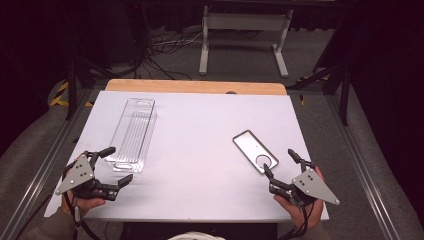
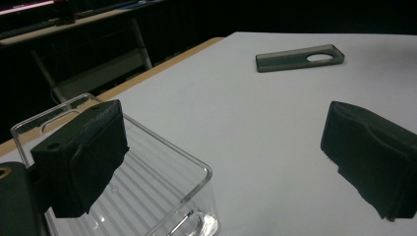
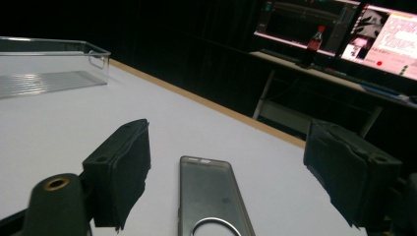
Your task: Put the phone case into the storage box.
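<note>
We find the clear plastic tray (image 1: 134, 134) lying lengthwise on the white surface (image 1: 200, 165), and we take it as our landmark. The tray is empty, as far as the ribbed floor shows in the left gripper view (image 2: 142, 196).

The phone case (image 1: 255, 151) lies flat, back down, well to the right of the tray, with bare surface between the two. Its round camera opening faces the near edge. Nothing rests on it or in it.

The left gripper (image 1: 119, 166) sits at the near end of the tray, jaws spread wide and holding nothing; one jaw hangs over the tray's near corner, the other stands off to the tray's right over bare surface. We cannot tell whether that jaw touches the tray wall.

The right gripper (image 1: 280, 162) is far to the right of the tray, just at the near end of the phone case. Its jaws stand wide, one to each side of the case's end, pads clear of it, gripping nothing.

Our judgement: the work in hand looks like placing the case into the tray. No part of it is done; the case is ungrasped. Closing on it, lifting, carrying it across and setting it down all remain
</note>
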`<move>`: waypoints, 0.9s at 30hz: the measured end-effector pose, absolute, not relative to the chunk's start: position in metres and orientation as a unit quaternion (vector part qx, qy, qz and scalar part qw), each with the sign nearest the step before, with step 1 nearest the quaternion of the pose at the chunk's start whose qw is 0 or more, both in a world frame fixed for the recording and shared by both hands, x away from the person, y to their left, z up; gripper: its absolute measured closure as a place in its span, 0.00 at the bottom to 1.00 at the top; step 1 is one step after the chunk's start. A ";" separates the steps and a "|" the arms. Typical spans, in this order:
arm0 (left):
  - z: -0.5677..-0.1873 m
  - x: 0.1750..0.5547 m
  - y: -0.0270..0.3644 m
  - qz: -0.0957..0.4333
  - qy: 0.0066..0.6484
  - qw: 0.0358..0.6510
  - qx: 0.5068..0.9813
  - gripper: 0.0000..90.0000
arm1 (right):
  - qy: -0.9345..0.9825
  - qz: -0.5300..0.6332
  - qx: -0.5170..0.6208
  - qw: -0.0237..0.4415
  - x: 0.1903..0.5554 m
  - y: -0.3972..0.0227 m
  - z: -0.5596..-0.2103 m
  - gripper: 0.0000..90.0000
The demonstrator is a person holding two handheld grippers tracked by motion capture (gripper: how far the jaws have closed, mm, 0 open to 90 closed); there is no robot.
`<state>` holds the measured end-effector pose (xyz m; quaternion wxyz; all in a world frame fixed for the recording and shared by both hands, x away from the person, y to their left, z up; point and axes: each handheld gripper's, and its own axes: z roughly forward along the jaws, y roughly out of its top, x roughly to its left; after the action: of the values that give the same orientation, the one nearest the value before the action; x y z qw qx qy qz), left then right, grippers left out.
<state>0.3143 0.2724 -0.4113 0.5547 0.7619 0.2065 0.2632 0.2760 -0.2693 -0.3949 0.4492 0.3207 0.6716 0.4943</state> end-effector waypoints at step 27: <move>-0.418 0.313 0.259 0.266 0.197 0.546 0.770 0.06 | 0.718 0.470 0.353 0.373 0.314 -0.267 -0.399 0.43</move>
<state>0.3126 0.2590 -0.4180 0.5456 0.7701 0.1966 0.2658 0.3140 -0.2668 -0.3987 0.3725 0.3527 0.7182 0.4702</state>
